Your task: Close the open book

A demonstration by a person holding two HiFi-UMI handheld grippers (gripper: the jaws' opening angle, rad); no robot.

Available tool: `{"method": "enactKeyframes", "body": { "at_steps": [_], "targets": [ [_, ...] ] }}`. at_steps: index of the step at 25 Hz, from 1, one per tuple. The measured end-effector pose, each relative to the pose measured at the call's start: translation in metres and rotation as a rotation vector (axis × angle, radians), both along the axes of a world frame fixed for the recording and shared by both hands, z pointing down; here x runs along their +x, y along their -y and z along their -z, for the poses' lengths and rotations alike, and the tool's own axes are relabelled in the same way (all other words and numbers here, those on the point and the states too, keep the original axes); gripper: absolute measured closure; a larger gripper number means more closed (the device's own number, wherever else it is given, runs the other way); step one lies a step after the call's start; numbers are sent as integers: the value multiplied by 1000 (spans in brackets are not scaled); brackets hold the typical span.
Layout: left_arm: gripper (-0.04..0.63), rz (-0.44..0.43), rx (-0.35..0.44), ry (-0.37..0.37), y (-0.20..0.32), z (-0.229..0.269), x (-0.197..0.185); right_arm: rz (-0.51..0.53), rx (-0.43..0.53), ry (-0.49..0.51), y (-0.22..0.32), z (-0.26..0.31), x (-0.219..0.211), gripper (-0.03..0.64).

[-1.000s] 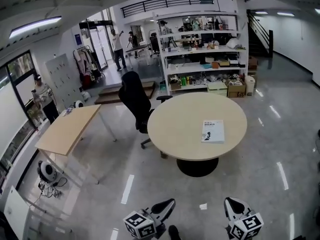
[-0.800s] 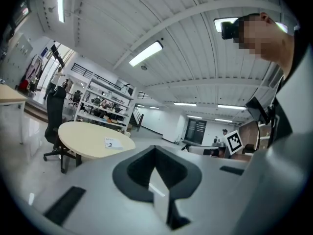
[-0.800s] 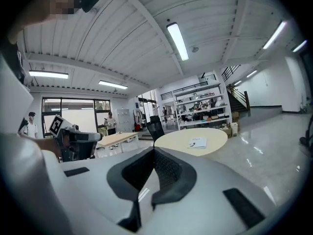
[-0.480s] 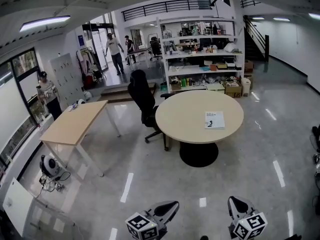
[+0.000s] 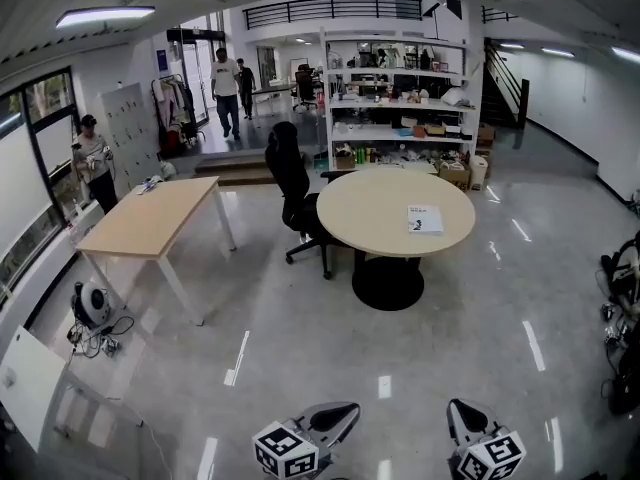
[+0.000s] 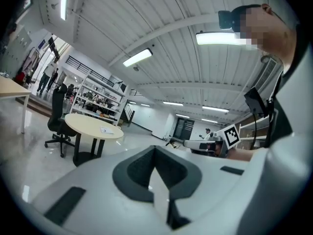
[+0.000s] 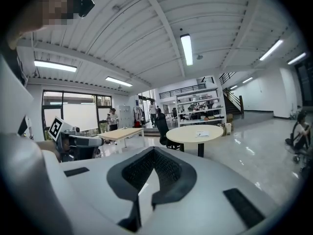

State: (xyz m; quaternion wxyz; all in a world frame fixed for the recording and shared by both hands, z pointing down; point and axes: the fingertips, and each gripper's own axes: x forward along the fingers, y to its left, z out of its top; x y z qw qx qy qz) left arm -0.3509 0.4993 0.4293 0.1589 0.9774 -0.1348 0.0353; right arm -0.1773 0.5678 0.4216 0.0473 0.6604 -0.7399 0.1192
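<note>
- You are holding the left gripper (image 5: 338, 417) and the right gripper (image 5: 461, 417) clenched on nothing — no grasp seems called for.
- You are standing well apart from the round table (image 5: 368, 213).
- The book (image 5: 425, 219) is lying flat there, apparently closed.

Glossy grey floor (image 5: 300, 348) reflecting ceiling strip lights (image 5: 105, 15). Round beige table (image 5: 375, 213) mid-room w/ black office chair (image 5: 291, 180) beside it. Rect. wooden table (image 5: 150, 223) left, by windows (image 5: 22, 168). Cluttered shelving (image 5: 395, 98) at back, stairs (image 5: 503, 73) right.
</note>
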Motion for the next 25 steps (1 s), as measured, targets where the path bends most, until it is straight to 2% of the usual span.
{"method": "enactKeyframes", "body": {
  "at_steps": [4, 7, 15, 18, 22, 25],
  "targets": [
    [609, 10, 45, 23, -38, 5, -14, 10, 41, 24, -31, 18, -14, 618],
    [609, 35, 50, 22, -68, 4, -19, 27, 73, 36, -60, 25, -18, 618],
    [609, 110, 109, -30, -167, 30, 0, -23, 115, 59, -180, 39, 13, 618],
    [609, 105, 119, -33, -186, 45, 3, -55, 120, 61, -204, 44, 22, 618],
    [609, 97, 116, -27, -199, 49, -3, -81, 116, 39, -219, 46, 21, 619],
    [609, 103, 113, -23, -201, 51, -15, -88, 122, 58, -226, 46, 11, 618]
  ]
}}
